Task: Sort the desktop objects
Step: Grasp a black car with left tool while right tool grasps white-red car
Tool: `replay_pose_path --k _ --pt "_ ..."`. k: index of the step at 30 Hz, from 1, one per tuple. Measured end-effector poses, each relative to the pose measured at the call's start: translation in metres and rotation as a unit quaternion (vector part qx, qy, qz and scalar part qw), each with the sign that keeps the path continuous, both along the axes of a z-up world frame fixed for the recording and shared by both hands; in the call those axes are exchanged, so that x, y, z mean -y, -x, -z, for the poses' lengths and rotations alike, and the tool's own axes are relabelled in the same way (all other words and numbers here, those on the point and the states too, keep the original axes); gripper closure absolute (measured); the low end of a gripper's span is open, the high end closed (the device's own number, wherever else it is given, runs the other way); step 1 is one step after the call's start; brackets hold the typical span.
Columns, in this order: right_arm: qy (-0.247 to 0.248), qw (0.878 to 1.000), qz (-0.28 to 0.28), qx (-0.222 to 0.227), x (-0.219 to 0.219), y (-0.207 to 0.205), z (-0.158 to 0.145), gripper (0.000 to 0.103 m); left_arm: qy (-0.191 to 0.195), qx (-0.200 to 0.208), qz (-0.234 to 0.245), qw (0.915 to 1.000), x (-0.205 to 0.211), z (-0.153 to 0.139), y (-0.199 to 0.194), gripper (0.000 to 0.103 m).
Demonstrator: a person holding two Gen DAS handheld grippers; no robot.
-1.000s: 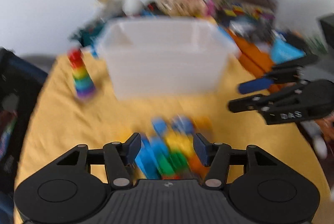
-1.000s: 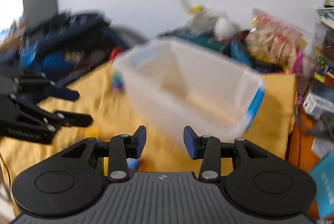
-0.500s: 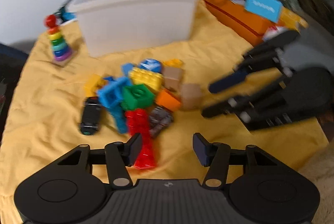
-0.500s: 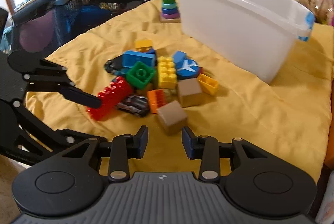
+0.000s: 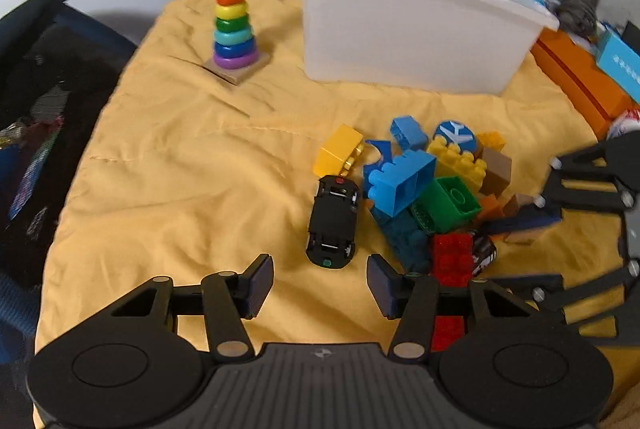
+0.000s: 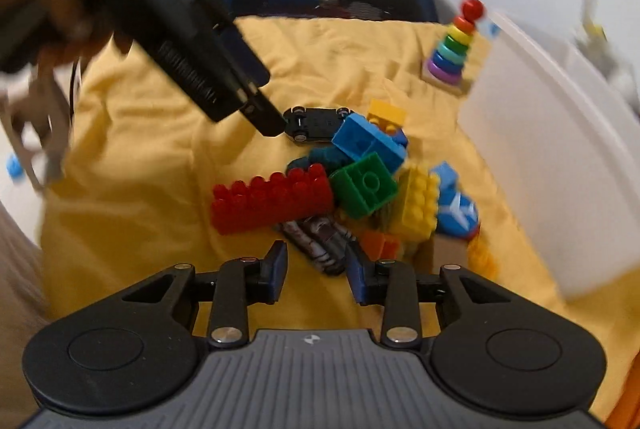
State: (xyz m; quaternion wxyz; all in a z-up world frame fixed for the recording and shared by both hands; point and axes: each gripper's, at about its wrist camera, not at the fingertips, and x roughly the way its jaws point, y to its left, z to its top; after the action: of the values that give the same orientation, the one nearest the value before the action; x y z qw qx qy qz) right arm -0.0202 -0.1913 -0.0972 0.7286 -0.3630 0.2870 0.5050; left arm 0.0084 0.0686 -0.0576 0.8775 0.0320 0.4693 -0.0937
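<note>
Closing in on the pile (image 5: 424, 189), both grippers are dropping low: the left gripper (image 5: 320, 285), fingers wide and empty, is lining up on the black car (image 5: 333, 221) beside it, while the right gripper (image 6: 316, 269), fingers narrower and empty, is nearing the dark car (image 6: 320, 239) under it. Sorting is only starting.

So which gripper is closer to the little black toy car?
Left. The left gripper sits open just before the black toy car; the right gripper is across the brick pile, by the dark striped car.

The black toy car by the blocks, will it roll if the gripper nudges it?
The black toy car lies wheels-up, so it would likely slide on the yellow cloth, not roll. It looks small, probably light. Its smooth, rounded body may slip between the fingers.
</note>
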Motion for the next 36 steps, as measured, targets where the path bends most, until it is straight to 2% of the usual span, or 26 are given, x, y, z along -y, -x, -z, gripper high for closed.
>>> replay_pose_path --k 2,5,8,11,14,16,17,22,25,27,29,32,36 --pt "0.007 1.000 -0.016 -0.006 -0.006 -0.008 0.003 0.067 0.000 -0.004 0.015 0.9999 0.001 0.000 -0.003 0.048" --pt "0.017 0.999 -0.034 -0.038 -0.013 -0.024 0.007 0.056 0.007 -0.010 0.030 0.9995 0.002 0.003 -0.009 0.048" --pt "0.010 0.995 -0.020 -0.100 -0.015 -0.041 0.009 0.057 0.014 -0.014 0.027 0.9995 -0.001 0.005 -0.017 0.048" --pt "0.009 0.993 0.003 -0.121 -0.007 -0.039 0.007 0.067 0.032 -0.019 0.013 0.9992 -0.007 0.008 -0.027 0.048" --pt "-0.001 0.990 0.033 -0.140 0.012 -0.029 0.003 0.068 0.048 -0.027 0.006 0.9985 -0.011 0.012 -0.033 0.056" --pt "-0.003 0.988 0.050 -0.148 0.026 -0.023 0.001 0.068 0.065 -0.039 0.011 0.9971 -0.011 0.017 -0.037 0.072" --pt "-0.006 0.987 0.062 -0.151 0.034 -0.020 0.000 0.068 0.069 -0.042 0.015 0.9967 -0.009 0.019 -0.037 0.071" --pt "-0.018 0.976 0.129 -0.173 0.069 -0.014 0.003 0.068 0.021 -0.002 0.015 0.9997 0.010 0.017 -0.022 0.072" --pt "-0.026 0.974 0.146 -0.173 0.078 -0.012 0.004 0.068 -0.040 0.033 0.015 0.9985 0.022 0.009 -0.002 0.072" --pt "-0.027 0.974 0.150 -0.167 0.078 -0.012 0.002 0.068 -0.057 0.053 0.012 0.9969 0.024 -0.003 0.014 0.072" --pt "-0.028 0.975 0.157 -0.155 0.082 -0.010 -0.001 0.068 -0.066 0.080 0.013 0.9946 0.030 -0.021 0.032 0.072" --pt "-0.031 0.973 0.178 -0.146 0.091 -0.012 -0.004 0.068 -0.095 0.101 0.045 0.9893 0.056 -0.036 0.055 0.072" --pt "-0.031 0.966 0.219 -0.130 0.107 -0.018 -0.005 0.068 -0.150 0.106 0.094 0.9786 0.103 -0.021 0.075 0.072"
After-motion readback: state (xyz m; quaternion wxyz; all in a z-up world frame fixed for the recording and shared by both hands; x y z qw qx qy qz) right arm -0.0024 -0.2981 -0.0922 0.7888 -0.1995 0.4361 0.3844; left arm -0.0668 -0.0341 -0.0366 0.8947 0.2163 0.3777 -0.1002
